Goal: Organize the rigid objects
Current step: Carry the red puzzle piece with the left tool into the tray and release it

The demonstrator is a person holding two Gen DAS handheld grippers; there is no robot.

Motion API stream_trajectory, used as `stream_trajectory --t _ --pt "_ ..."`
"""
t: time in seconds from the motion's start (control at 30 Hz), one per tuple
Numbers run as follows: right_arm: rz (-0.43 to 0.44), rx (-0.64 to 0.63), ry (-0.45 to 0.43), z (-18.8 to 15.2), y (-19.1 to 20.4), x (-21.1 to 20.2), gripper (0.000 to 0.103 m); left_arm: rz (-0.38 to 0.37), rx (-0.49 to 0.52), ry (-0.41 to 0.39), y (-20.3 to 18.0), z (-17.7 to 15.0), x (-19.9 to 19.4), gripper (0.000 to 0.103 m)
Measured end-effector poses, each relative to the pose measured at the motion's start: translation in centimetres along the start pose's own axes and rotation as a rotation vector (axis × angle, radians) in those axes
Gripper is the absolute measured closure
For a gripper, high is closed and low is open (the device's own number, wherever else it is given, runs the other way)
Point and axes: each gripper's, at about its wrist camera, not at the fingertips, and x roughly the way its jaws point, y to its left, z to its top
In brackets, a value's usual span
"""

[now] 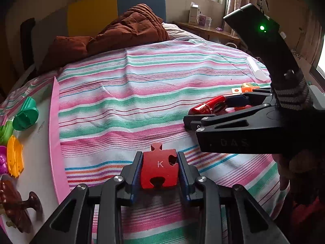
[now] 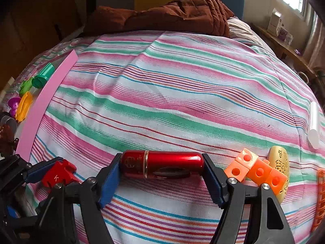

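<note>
My left gripper (image 1: 159,169) is shut on a red puzzle piece (image 1: 159,169) marked K, just above the striped bedspread; it also shows in the right wrist view (image 2: 59,174). My right gripper (image 2: 162,167) is shut on a shiny red cylinder (image 2: 162,163), gripped end to end; it shows in the left wrist view (image 1: 209,105) to the right of the puzzle piece. Orange linked cubes (image 2: 256,170) and a cream perforated oval (image 2: 280,162) lie right of the right gripper.
A pink-edged white board (image 1: 53,134) at the left holds a green cup (image 1: 26,113), a yellow piece (image 1: 15,156), a purple toy and a brown figure (image 1: 14,203). A white tube (image 2: 313,124) lies at the far right. A brown quilt (image 2: 182,12) lies at the bed's head.
</note>
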Motion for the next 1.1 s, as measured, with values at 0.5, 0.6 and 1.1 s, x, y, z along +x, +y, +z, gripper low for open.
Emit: stream_trajectory --t 0.5,0.6,1.1 --pt "-0.02 -0.037 -0.018 0.3 0.5 0.4 0.028 0.017 -0.015 0.008 0.3 -0.5 -2.2 0.071" --pt "-0.025 -0.044 -0.021 0.2 0.5 0.3 0.028 0.018 -0.011 -0.011 0.3 -0.3 -3.3 0.071" --pt "-0.028 -0.056 -0.034 0.2 0.6 0.2 0.028 0.033 -0.071 -0.073 2.5 0.8 -7.8 0.071"
